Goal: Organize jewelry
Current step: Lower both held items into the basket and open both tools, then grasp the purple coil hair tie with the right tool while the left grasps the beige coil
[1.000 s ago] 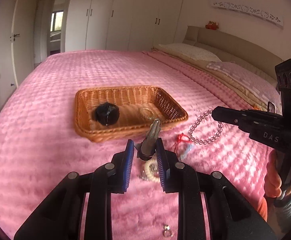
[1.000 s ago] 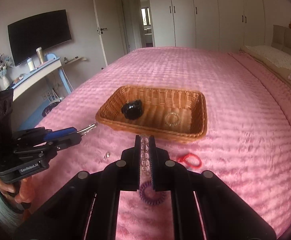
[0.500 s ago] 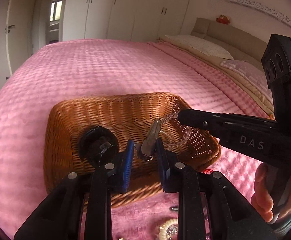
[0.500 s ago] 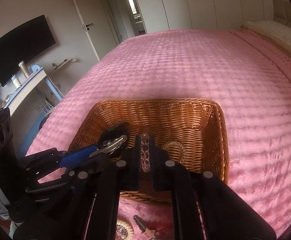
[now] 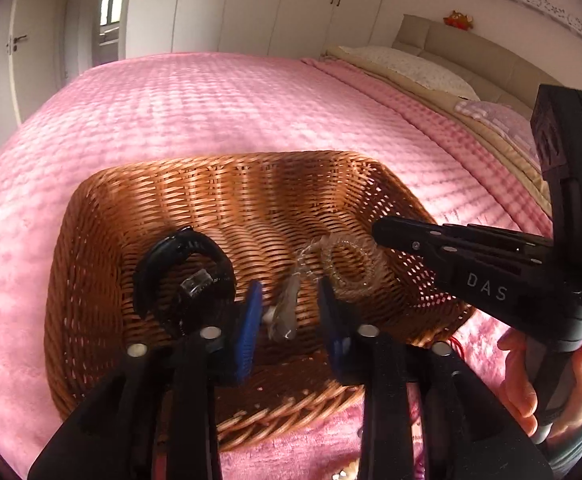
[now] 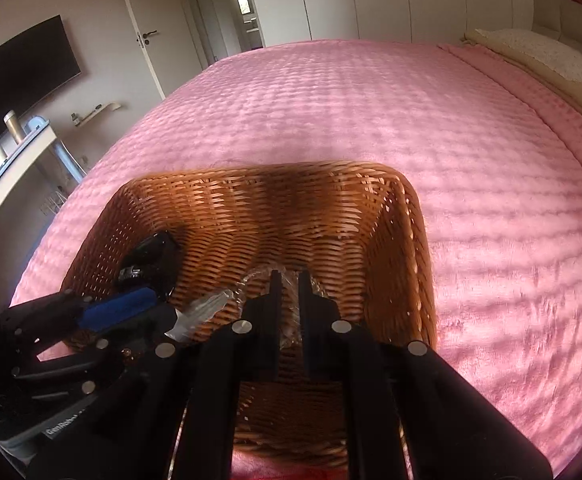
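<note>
1. Left gripper sits over the wicker basket – its blue pads are spread apart. A silvery hair clip lies blurred in the gap, touching neither pad as far as can be seen.
2. Right gripper is also over the basket, jaws nearly closed with a narrow gap. A clear bead bracelet shows between them; whether it is gripped or loose – cannot tell.
3. Basket contents: black watch at the left of the floor, a sparkly ring-shaped bracelet at the right.
4. Basket rests on the pink bedspread.
</note>
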Action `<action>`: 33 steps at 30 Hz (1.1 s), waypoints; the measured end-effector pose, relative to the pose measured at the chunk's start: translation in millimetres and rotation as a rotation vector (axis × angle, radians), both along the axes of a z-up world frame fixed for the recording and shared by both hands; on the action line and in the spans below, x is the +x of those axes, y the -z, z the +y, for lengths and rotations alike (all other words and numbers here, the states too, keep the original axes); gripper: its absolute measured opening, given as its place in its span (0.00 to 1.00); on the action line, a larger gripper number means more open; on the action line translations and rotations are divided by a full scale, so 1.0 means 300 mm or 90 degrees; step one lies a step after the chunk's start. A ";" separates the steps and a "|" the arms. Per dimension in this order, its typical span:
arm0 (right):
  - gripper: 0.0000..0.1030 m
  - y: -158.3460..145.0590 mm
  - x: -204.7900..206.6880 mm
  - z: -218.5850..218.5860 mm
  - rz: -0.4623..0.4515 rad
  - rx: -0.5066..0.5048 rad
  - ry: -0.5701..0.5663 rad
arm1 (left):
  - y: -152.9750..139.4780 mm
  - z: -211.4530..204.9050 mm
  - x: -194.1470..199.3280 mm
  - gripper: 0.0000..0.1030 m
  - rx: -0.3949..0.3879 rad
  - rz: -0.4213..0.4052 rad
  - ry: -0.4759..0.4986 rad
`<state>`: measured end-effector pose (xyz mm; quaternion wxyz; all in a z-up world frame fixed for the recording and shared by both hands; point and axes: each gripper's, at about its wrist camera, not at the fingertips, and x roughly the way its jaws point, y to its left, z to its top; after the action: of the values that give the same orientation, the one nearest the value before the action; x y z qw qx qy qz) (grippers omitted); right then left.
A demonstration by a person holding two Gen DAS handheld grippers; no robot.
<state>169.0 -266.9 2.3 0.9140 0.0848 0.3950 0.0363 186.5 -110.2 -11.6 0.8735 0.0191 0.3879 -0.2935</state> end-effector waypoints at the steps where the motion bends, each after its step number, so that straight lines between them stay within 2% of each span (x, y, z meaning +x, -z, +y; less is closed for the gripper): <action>1: 0.14 -0.006 -0.017 -0.002 -0.006 -0.001 0.001 | -0.010 0.003 -0.014 0.35 0.001 -0.008 0.001; 4: 0.20 -0.033 -0.068 -0.006 -0.023 0.007 -0.006 | -0.049 0.023 -0.058 0.35 -0.008 -0.018 0.012; 6: 0.30 -0.060 -0.115 0.003 -0.038 0.005 -0.009 | -0.072 0.040 -0.088 0.37 -0.014 -0.021 0.015; 8: 0.47 -0.090 -0.171 0.017 -0.053 -0.003 -0.013 | -0.101 0.064 -0.128 0.38 -0.022 -0.028 0.018; 13: 0.48 -0.144 -0.320 0.050 -0.078 -0.009 -0.030 | -0.155 0.129 -0.233 0.43 -0.047 -0.036 0.027; 18: 0.48 -0.144 -0.453 0.061 -0.076 0.003 -0.031 | -0.175 0.191 -0.353 0.48 -0.072 -0.049 0.018; 26: 0.48 -0.028 -0.602 0.062 -0.030 0.020 -0.023 | -0.114 0.265 -0.464 0.51 -0.099 -0.020 0.004; 33: 0.47 0.067 -0.643 0.094 0.006 0.023 -0.020 | -0.027 0.282 -0.509 0.51 -0.097 0.005 0.001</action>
<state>-24.0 -238.7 -17.8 0.9096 0.0954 0.4002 0.0576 33.7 -25.6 -3.4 0.8705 -0.0479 0.3681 -0.3231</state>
